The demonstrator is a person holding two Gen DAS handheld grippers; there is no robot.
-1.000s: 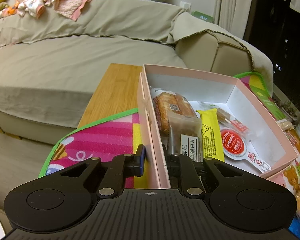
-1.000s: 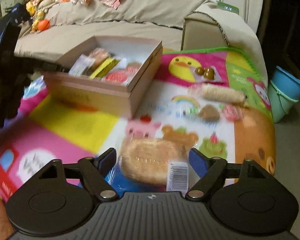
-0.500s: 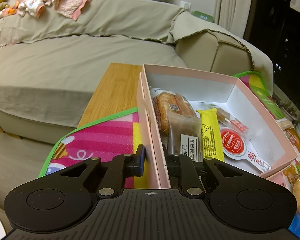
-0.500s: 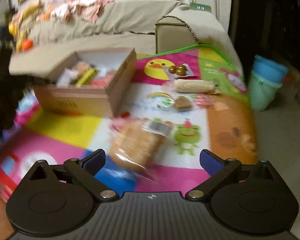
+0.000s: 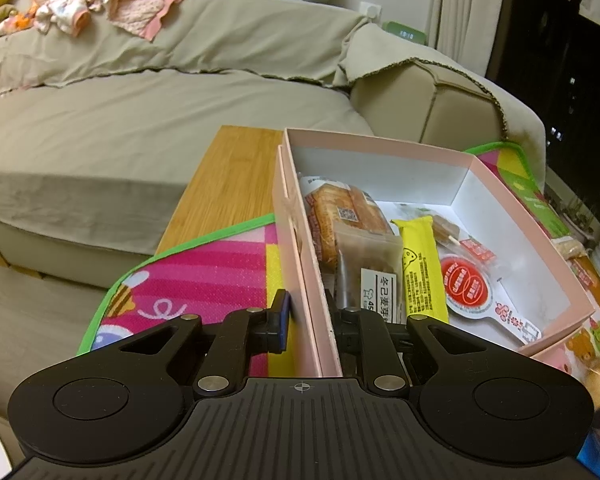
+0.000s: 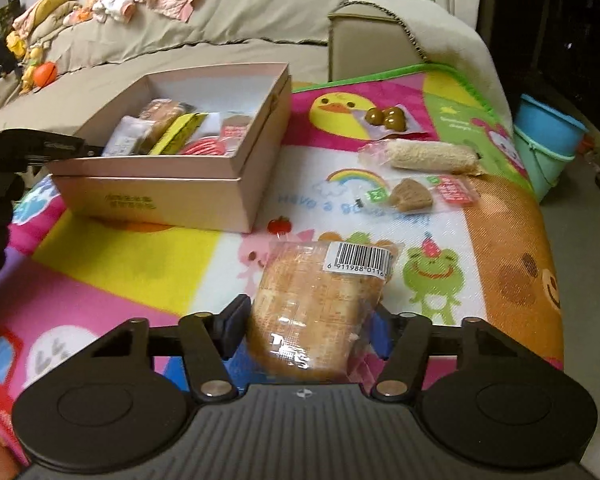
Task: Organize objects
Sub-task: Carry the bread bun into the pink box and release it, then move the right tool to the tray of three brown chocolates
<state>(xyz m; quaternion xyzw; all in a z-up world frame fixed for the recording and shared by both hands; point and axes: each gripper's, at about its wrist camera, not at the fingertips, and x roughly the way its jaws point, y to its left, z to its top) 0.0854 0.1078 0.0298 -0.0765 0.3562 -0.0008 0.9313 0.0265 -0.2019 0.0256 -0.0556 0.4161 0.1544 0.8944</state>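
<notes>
A pink box point(image 5: 516, 216) sits on the colourful play mat and holds several snack packets, among them a yellow bar point(image 5: 422, 268) and a bread packet point(image 5: 346, 216). My left gripper point(image 5: 308, 316) is shut on the box's left wall, one finger outside and one inside. In the right wrist view the same box point(image 6: 152, 200) stands at the left. My right gripper point(image 6: 308, 328) is shut on a wrapped bread packet point(image 6: 320, 300) with a barcode label and holds it over the mat.
On the mat point(image 6: 140, 264) lie a packet of brown balls point(image 6: 386, 118), a long pale roll point(image 6: 428, 156) and a small brown snack point(image 6: 412, 198). A sofa point(image 5: 140, 120) stands behind, a blue bucket point(image 6: 548, 140) at the right, a wooden board point(image 5: 228, 184) beyond the mat.
My right gripper was open with the bread packet lying between its fingers; it has now closed on the packet. My left gripper has stayed shut on the box wall.
</notes>
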